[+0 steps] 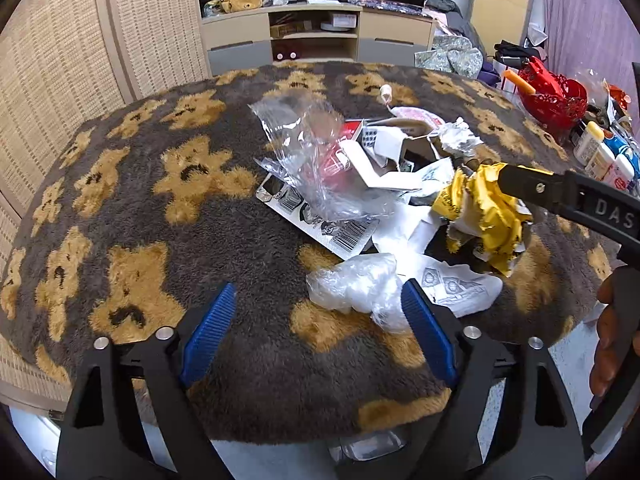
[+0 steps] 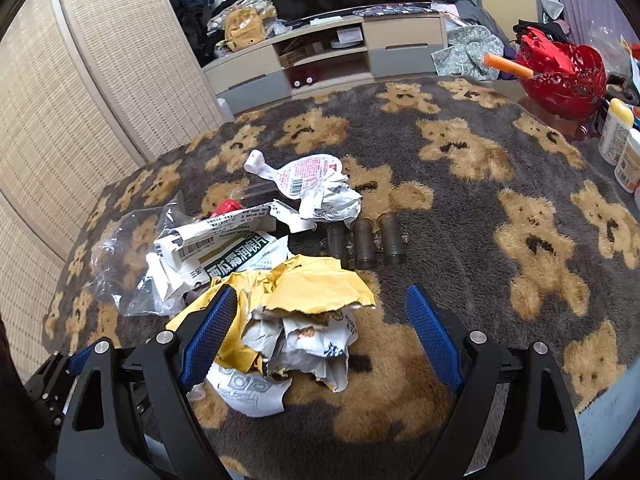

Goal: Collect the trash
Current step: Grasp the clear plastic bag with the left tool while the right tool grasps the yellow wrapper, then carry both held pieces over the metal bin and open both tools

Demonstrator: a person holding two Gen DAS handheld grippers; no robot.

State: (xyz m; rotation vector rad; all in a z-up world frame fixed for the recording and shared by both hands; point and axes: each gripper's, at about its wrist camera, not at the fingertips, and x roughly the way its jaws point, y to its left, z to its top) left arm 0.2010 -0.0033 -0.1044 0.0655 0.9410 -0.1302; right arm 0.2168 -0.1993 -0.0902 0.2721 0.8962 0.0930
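Both jaws wide, right hand-held gripper [image 2: 320, 316] straddles yellow wrapper [image 2: 316, 292], perhaps touching.

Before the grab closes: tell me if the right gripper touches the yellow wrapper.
Touching. In the right wrist view the right gripper's left finger lies against the crumpled yellow wrapper; the right finger stands clear.

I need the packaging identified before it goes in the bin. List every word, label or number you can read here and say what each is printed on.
"DAS": on the black arm of the right gripper, cut off at the picture's edge.
"西瓜霜润喉片": large white characters on the torn box.
"三金": small, beside them on that box.
Barcodes and small print on the box, pink-printed pouch and flat card: too small to read.
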